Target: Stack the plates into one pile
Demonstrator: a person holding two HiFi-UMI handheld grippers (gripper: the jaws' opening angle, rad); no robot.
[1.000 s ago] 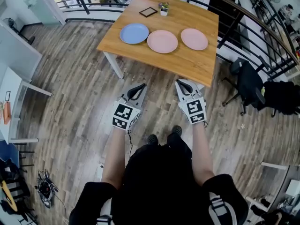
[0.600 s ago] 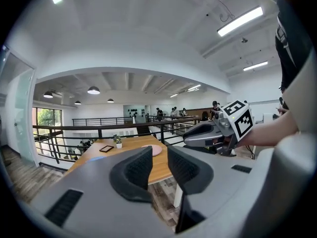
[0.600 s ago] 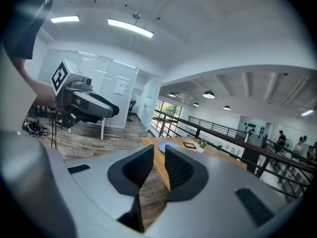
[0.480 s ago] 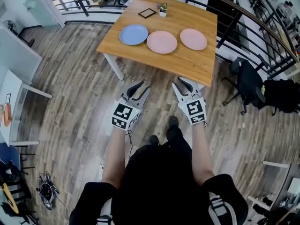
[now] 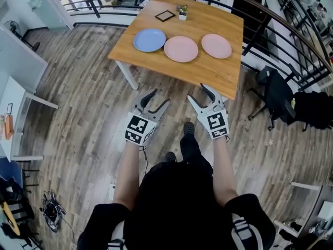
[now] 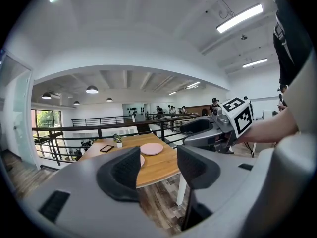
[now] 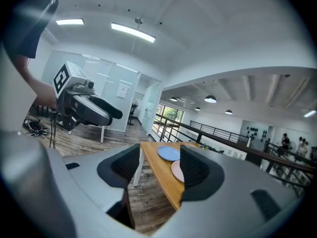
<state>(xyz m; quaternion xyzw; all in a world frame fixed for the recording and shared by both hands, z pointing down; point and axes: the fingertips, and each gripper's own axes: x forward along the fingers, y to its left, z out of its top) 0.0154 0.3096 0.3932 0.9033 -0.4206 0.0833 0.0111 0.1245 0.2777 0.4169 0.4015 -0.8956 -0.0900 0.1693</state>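
Three plates lie in a row on the wooden table (image 5: 208,72): a blue plate (image 5: 149,39) at the left, a pink plate (image 5: 181,49) in the middle and a second pink plate (image 5: 216,45) at the right. Both grippers hang over the floor, short of the table's near edge. My left gripper (image 5: 158,98) and my right gripper (image 5: 197,92) have their jaws opening wide, with nothing between them. The left gripper view (image 6: 157,167) looks past its jaws at the right pink plate (image 6: 151,148). In the right gripper view (image 7: 156,170) the blue plate (image 7: 169,153) shows beyond the jaws.
A small potted plant (image 5: 181,10) and a black frame (image 5: 165,15) sit at the table's far end. A black railing (image 5: 270,20) runs behind and to the right of the table. A black office chair (image 5: 276,95) stands at the right, a white desk (image 5: 15,56) at the left.
Both grippers' jaws have gone from shut to spread wide. The person has stepped slightly toward the table; the plates have not moved.
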